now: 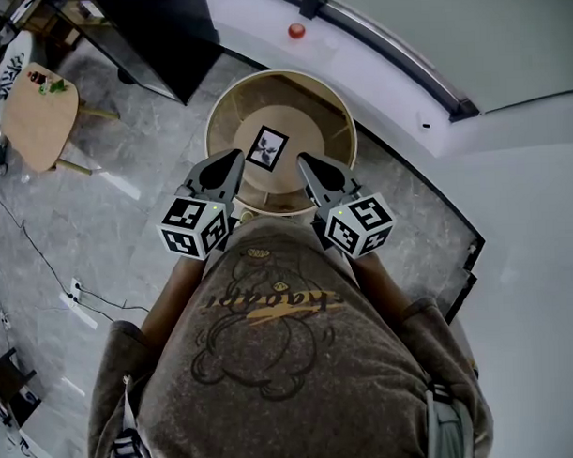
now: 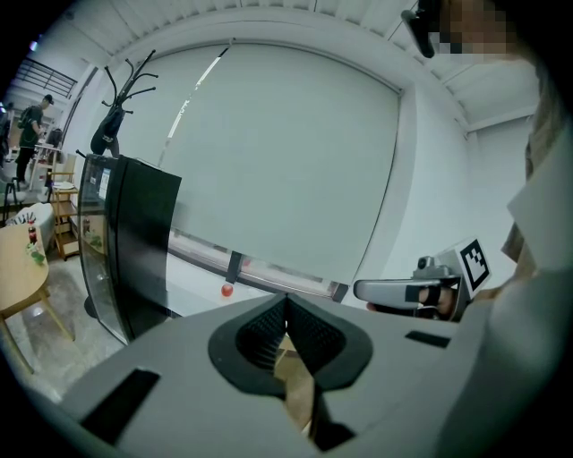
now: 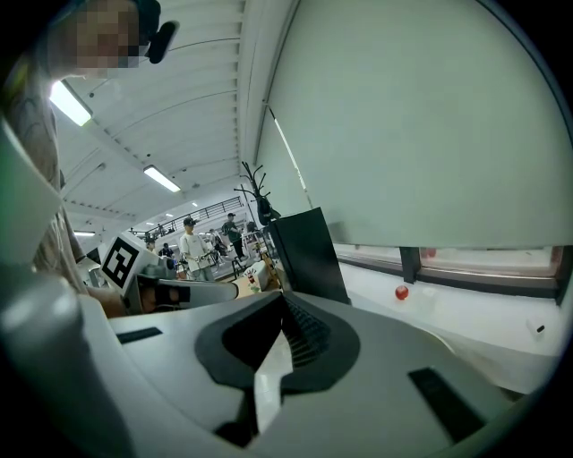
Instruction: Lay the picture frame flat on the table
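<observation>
Fig.: upper ctr, round beige rimmed table (image 1: 219, 122) holds black-edged picture frame (image 1: 267, 146); my L gripper (image 1: 236, 157) & R gripper (image 1: 302, 161) pinched closed, empty.

The picture frame (image 1: 267, 147) sits mid round table (image 1: 218, 108); the left gripper (image 1: 238, 157) and right gripper (image 1: 302, 161) flank it at the near edge.

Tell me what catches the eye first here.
A small black picture frame sits in the middle of the round tan table, straight ahead. The left claw and right claw hang over its near rim, one on each side of the frame, both shut and empty. A red ball lies on the white ledge beyond.
</observation>
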`<state>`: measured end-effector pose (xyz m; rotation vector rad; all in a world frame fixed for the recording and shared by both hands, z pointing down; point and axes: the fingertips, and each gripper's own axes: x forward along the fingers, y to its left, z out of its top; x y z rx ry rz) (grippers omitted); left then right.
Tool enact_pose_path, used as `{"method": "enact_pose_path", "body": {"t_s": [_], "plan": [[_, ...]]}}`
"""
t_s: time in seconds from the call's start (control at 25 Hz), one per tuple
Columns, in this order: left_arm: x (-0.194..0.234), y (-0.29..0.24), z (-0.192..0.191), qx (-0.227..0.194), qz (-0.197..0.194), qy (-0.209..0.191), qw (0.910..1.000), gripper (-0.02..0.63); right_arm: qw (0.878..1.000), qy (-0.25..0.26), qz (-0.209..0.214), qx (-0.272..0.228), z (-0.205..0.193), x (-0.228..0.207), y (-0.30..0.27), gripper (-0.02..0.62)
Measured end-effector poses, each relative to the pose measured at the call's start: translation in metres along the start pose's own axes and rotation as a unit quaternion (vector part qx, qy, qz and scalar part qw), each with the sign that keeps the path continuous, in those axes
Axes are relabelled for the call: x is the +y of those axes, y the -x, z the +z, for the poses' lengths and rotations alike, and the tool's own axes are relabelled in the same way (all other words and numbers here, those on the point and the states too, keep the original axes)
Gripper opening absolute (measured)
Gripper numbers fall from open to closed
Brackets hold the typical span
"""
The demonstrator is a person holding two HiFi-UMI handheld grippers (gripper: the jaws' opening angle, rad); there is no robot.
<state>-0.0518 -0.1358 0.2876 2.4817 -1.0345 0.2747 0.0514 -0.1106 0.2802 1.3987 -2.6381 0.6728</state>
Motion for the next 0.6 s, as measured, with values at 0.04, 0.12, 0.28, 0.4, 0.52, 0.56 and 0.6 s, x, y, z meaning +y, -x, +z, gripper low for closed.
{"method": "enact_pose_path", "body": {"t_s": [0.04,0.12,0.28,0.4,0.52,0.56,0.6], "plan": [[-0.001,0.001,-0.002,0.001,0.0,0.0,1.0,0.018,1.0,0.0,0.0,0.0,-0.001,0.001,0.001,0.02],[-0.003,0.003,-0.006,0.003,0.0,0.001,1.0,0.018,1.0,0.001,0.001,0.0,-0.002,0.002,0.004,0.02],[-0.005,0.003,-0.011,0.006,-0.001,0.002,1.0,0.018,1.0,0.002,0.001,0.0,-0.005,0.003,0.006,0.02],[-0.007,0.004,-0.013,0.006,-0.003,0.003,1.0,0.018,1.0,0.0,-0.001,0.001,-0.008,0.004,0.009,0.019],[-0.007,0.004,-0.013,0.008,-0.004,0.003,1.0,0.018,1.0,0.001,-0.001,0.003,-0.009,0.005,0.009,0.02],[-0.007,0.005,-0.013,0.008,-0.004,0.003,1.0,0.018,1.0,0.001,-0.001,0.003,-0.009,0.006,0.009,0.018],[-0.007,0.005,-0.013,0.008,-0.004,0.003,1.0,0.018,1.0,0.001,-0.001,0.004,-0.008,0.007,0.009,0.019]]}}
